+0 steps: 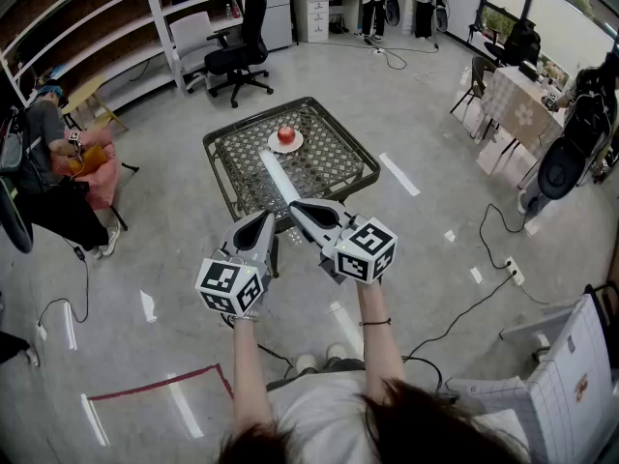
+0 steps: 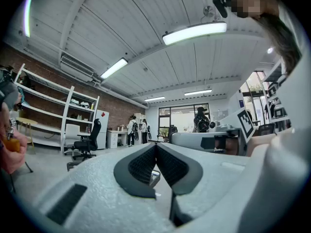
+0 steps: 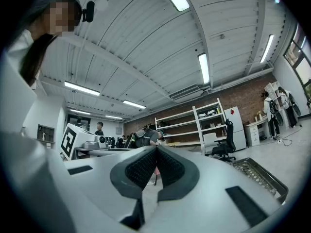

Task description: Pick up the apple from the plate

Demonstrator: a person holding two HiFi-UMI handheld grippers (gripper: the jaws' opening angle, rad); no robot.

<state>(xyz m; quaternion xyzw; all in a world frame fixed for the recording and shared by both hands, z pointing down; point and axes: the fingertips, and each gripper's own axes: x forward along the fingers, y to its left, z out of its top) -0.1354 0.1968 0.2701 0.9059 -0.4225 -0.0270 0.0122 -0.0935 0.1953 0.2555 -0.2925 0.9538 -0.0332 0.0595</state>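
A red apple (image 1: 286,135) sits on a small white plate (image 1: 296,146) at the far side of a low table with a metal mesh top (image 1: 334,167). Both grippers are held level over the floor, short of the table's near edge. My left gripper (image 1: 267,217) is shut with nothing in it, and its pads meet tip to tip in the left gripper view (image 2: 155,145). My right gripper (image 1: 295,206) is beside it, also shut and empty (image 3: 156,148). The table's corner (image 3: 260,176) shows at the right of the right gripper view. The apple appears in neither gripper view.
A black office chair (image 1: 241,50) and white shelving (image 1: 92,42) stand behind the table. A seated person (image 1: 53,167) is at the left. At the right are a cloth-covered table (image 1: 520,104) and floor cables (image 1: 488,288). Red tape (image 1: 160,385) marks the near floor.
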